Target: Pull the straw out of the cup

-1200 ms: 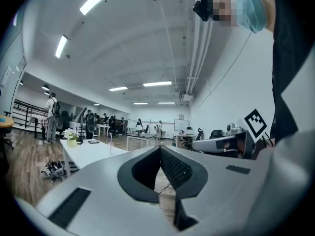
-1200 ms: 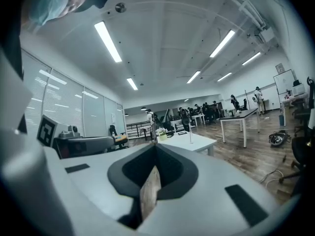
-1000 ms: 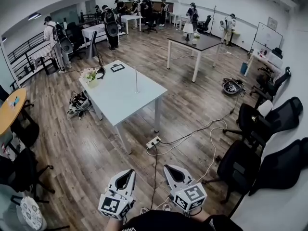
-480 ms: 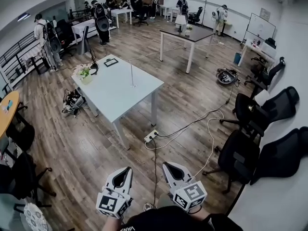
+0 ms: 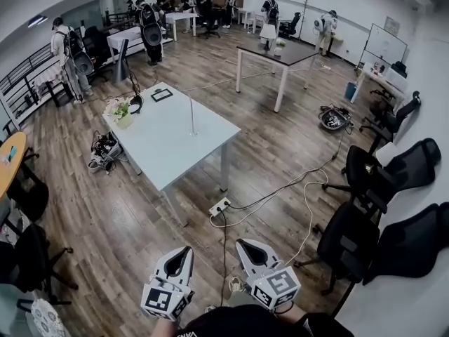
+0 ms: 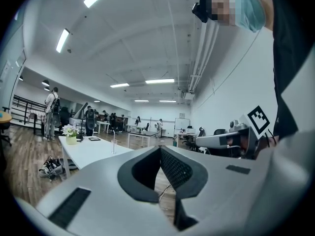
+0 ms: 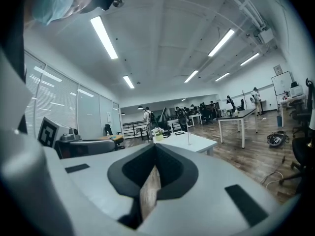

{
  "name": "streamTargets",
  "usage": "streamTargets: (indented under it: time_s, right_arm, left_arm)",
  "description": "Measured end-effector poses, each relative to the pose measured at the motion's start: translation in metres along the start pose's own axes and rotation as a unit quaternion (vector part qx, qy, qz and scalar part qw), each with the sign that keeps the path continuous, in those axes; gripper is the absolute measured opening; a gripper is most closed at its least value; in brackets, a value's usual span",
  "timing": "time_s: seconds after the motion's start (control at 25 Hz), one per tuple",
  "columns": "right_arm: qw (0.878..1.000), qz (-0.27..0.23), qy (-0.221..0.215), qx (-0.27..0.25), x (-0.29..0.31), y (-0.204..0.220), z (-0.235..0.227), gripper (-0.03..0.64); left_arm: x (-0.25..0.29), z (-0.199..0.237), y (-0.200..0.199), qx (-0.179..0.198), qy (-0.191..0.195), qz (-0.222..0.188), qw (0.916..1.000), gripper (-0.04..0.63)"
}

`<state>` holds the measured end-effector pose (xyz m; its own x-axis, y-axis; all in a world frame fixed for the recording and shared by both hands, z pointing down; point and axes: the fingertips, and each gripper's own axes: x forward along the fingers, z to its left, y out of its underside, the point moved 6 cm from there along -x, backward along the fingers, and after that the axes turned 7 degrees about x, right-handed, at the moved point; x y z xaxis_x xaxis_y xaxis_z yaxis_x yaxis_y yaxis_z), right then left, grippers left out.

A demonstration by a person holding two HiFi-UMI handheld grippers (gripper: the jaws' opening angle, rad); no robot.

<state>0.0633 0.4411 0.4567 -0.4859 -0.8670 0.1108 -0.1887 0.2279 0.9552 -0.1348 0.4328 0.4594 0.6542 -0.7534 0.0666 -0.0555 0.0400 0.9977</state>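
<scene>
A clear cup with a thin upright straw (image 5: 193, 121) stands near the middle of a white table (image 5: 161, 153), several steps ahead of me. In the left gripper view the cup and straw (image 6: 114, 146) show small on that table (image 6: 86, 152), and in the right gripper view the cup (image 7: 188, 137) is just as far off. My left gripper (image 5: 184, 249) and right gripper (image 5: 243, 242) are held side by side low in the head view, over the wooden floor. Both are shut and hold nothing. Their jaw tips meet in the left gripper (image 6: 160, 148) and right gripper (image 7: 155, 145) views.
A power strip (image 5: 219, 206) with trailing cables lies on the floor between me and the table. Black office chairs (image 5: 354, 241) line the right side. On the table stand a flower pot (image 5: 123, 114) and a tablet (image 5: 161, 95). A dark table (image 5: 277, 51) and several people are farther back.
The white table shows slightly larger and nearer than a second ago. Both grippers have travelled forward with the person, still shut and side by side.
</scene>
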Motion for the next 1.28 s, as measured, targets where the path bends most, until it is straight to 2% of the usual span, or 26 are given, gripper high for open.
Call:
streamTargets:
  time_s: [0.72, 0.88, 1.08, 1.28]
  right_arm:
    - [0.997, 0.016, -0.067, -0.017, 0.075, -0.035, -0.11, 0.017]
    - [0.997, 0.023, -0.071, -0.019, 0.091, -0.037, -0.129, 0.017]
    - [0.997, 0.025, -0.071, -0.017, 0.119, -0.044, -0.145, 0.017]
    - [0.998, 0.017, -0.059, -0.013, 0.165, -0.055, -0.155, 0.017]
  left_arm:
    - [0.12, 0.018, -0.004, 0.005, -0.061, -0.006, 0.9981, 0.011]
    - [0.14, 0.027, -0.001, 0.003, -0.072, -0.005, 0.9974, 0.011]
    - [0.165, 0.05, -0.003, -0.003, -0.075, -0.003, 0.9972, 0.011]
    - [0.197, 0.088, -0.003, 0.002, -0.054, 0.0, 0.9985, 0.011]
